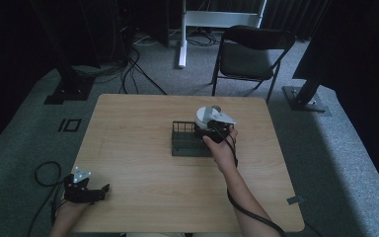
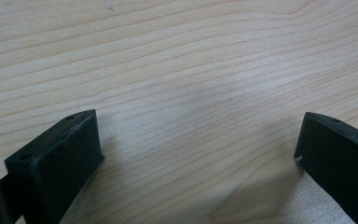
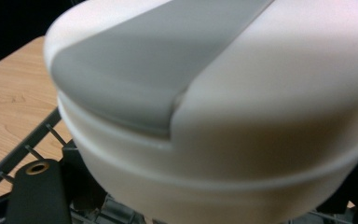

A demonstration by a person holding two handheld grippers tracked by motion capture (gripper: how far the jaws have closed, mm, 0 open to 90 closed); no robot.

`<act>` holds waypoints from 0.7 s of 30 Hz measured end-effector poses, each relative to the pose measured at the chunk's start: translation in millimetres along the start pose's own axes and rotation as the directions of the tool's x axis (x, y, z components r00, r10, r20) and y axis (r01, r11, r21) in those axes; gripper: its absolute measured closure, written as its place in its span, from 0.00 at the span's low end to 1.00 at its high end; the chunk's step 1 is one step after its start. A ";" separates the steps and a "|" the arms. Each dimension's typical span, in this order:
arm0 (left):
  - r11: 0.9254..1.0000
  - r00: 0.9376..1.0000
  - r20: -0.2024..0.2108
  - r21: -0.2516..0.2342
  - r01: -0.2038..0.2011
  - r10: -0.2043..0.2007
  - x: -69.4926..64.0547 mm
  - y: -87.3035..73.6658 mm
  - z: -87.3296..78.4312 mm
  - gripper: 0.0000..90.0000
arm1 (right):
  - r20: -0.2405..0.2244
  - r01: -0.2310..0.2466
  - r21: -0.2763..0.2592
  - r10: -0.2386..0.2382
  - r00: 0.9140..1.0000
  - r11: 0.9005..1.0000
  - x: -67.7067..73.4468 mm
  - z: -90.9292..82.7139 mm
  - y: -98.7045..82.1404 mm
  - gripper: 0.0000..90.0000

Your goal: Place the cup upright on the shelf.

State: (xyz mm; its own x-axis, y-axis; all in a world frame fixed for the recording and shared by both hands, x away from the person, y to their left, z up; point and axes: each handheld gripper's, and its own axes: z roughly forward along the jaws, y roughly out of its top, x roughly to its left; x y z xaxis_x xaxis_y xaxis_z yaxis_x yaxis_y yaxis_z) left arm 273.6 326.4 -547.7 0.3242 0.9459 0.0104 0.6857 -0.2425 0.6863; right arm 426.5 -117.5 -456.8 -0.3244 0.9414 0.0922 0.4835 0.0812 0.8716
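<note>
Right gripper (image 1: 216,129) fingers clamp white container (image 1: 208,116) over wire rack (image 1: 185,142); smooth curved wall risks slip, rack tipping. Left gripper (image 1: 91,190) fingers open, idle on bench (image 1: 138,173).

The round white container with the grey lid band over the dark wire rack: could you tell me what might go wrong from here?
1. The round white container with the grey lid band could slip from the right gripper.
2. It might snag the dark wire rack and drag it across the wooden table.
</note>
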 end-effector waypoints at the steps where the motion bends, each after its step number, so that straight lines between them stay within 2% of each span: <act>1: 1.000 1.000 0.000 0.000 0.000 0.000 0.0 0.0 0.0 0.01 | 0.006 0.006 0.007 -0.006 1.000 1.000 0.3 1.2 -0.2 0.20; 12: 1.000 1.000 0.000 0.000 0.001 -0.001 0.0 0.0 0.0 0.01 | -0.010 0.014 0.072 -0.013 1.000 0.997 2.5 10.1 -0.2 0.20; 21: 1.000 1.000 0.000 0.000 0.000 0.000 0.0 0.0 0.0 0.01 | -0.019 0.016 0.094 -0.014 1.000 0.995 3.7 13.3 -0.6 0.20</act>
State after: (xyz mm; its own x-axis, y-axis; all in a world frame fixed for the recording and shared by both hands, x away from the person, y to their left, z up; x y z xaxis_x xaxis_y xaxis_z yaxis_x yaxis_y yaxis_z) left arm 273.6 326.5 -547.7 0.3243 0.9459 0.0104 0.6857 -0.2427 0.6862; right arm 435.9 -109.7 -463.4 -0.3470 0.9336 0.0893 0.5525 0.1266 0.8238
